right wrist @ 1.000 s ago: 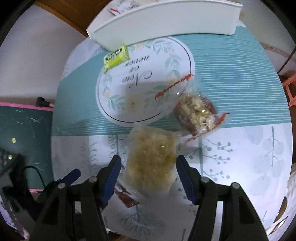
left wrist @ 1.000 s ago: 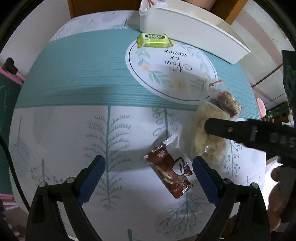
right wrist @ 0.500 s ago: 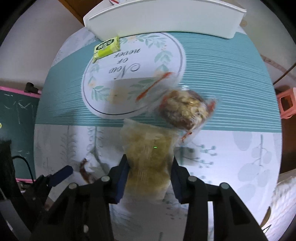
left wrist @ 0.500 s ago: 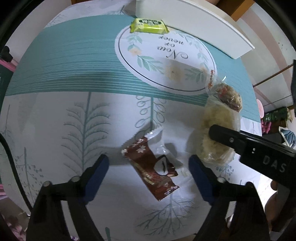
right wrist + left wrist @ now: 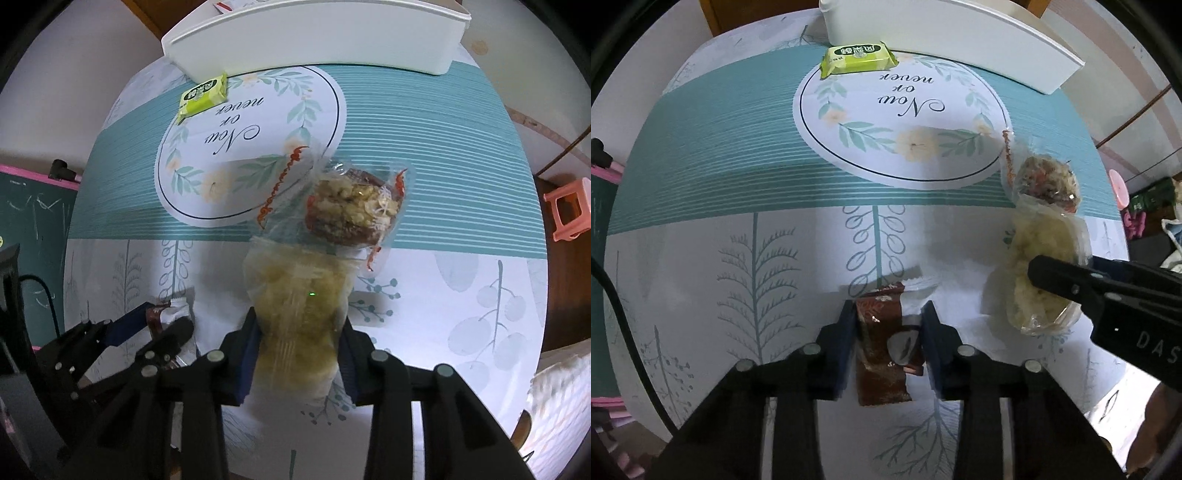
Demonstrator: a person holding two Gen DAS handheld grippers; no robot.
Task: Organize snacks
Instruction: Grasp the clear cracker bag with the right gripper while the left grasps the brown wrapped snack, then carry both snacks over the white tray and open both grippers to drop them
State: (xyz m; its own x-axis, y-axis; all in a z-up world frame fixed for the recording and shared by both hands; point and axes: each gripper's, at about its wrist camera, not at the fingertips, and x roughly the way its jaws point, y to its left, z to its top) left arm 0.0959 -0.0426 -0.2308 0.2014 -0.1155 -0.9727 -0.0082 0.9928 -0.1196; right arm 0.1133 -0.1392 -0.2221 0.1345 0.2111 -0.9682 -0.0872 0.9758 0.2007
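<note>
In the left wrist view, the left gripper (image 5: 888, 325) is seen from above, pointed steeply down at the desk (image 5: 701, 229), which is covered with a printed cloth. Its blue jaws are closed on a brown snack packet (image 5: 882, 354); both pads are pressed against the long sides of the packet, which lies on the cloth. To the right, the right gripper (image 5: 1071, 280) is seen from the side, with a clear bag of pale yellow snack (image 5: 1041, 258) under its fingers. Just beyond that bag, touching it, a second clear bag with a brown and beige snack (image 5: 1047, 181) is lying at the edge of the teal stripes. A green packet (image 5: 857, 59) is placed at the far side, just in front of a white bin (image 5: 960, 40).

In the right wrist view, the right gripper (image 5: 299, 354) is shown with its jaws closing, and the pale yellow bag (image 5: 299, 295) is held between them; the blue pads are already pressed on both sides of it. The brown and beige bag (image 5: 351, 206) lies just beyond, with its edge touching the yellow one. At the lower left, the left gripper (image 5: 155, 325) is seen around the brown packet (image 5: 153, 317), of which only one end is visible. The green packet (image 5: 203, 96) rests just beside the front wall of the white bin (image 5: 314, 40).
</note>
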